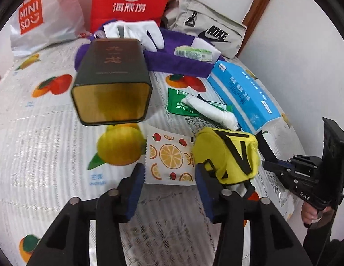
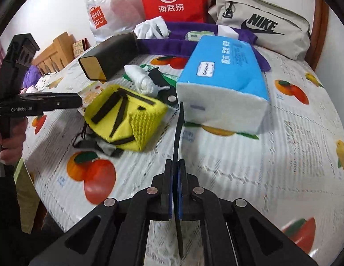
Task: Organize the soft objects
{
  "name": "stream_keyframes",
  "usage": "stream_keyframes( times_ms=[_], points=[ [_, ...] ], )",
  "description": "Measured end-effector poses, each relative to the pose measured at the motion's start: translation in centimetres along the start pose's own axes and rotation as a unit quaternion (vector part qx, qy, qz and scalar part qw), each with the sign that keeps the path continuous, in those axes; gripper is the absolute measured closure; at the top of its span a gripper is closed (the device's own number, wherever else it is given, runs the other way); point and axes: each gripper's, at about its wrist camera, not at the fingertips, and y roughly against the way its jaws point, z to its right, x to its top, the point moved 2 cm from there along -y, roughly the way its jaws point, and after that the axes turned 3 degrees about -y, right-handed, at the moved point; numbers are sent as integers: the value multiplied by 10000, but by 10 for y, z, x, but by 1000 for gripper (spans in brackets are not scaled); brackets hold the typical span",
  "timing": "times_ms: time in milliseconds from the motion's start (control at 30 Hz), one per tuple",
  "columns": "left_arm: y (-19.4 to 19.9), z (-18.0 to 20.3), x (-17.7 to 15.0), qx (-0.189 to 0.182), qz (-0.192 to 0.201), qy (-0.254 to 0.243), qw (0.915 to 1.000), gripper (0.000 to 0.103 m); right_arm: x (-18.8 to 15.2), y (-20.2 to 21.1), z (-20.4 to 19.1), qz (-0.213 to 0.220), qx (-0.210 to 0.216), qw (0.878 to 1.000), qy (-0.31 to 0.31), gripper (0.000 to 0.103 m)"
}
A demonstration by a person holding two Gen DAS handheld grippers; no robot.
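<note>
Yellow pouch (image 1: 227, 153) lies mid-bed, touching the half-open, empty left gripper's (image 1: 169, 173) right finger; that gripper should centre over the pouch before closing. From the right wrist, the right gripper (image 2: 175, 161) is clamped on a black strap (image 2: 179, 128) beside the tissue pack (image 2: 225, 84).
</note>
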Motion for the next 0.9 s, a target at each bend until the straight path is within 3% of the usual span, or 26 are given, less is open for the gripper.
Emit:
stream_keyframes(
  times_ms=[100, 233, 300, 333, 500, 533, 700, 900],
  points=[
    [-7, 2, 4, 236, 22, -62, 9997, 55, 4, -2, 0, 29, -16, 10000, -3, 100],
    [-17, 12, 8, 770, 28, -494, 9958, 47, 2, -1, 1, 62, -5, 10000, -41, 100],
    [-22, 17, 9, 1061, 18, -781, 9913, 37, 2, 1, 0, 46, -103, 9999, 27, 100],
    [-26, 20, 9, 1123, -3, -914, 9895, 30, 1, 2, -1, 33, -159, 9999, 60, 100],
    [-29, 22, 11, 1045, 46, -1052, 9889, 30, -3, 6, 6, -2, -236, 9997, -10, 100],
    [-29, 22, 11, 1042, 68, -1087, 9886, 31, -3, 7, 7, 0, -237, 9997, -41, 100],
    [-28, 30, 11, 949, 149, -1255, 9874, 65, -3, 9, 12, 35, -257, 9995, -152, 100],
    [-22, 29, 8, 899, 183, -1062, 9901, 81, -8, 18, 13, 62, -292, 9994, -187, 100]
  ],
)
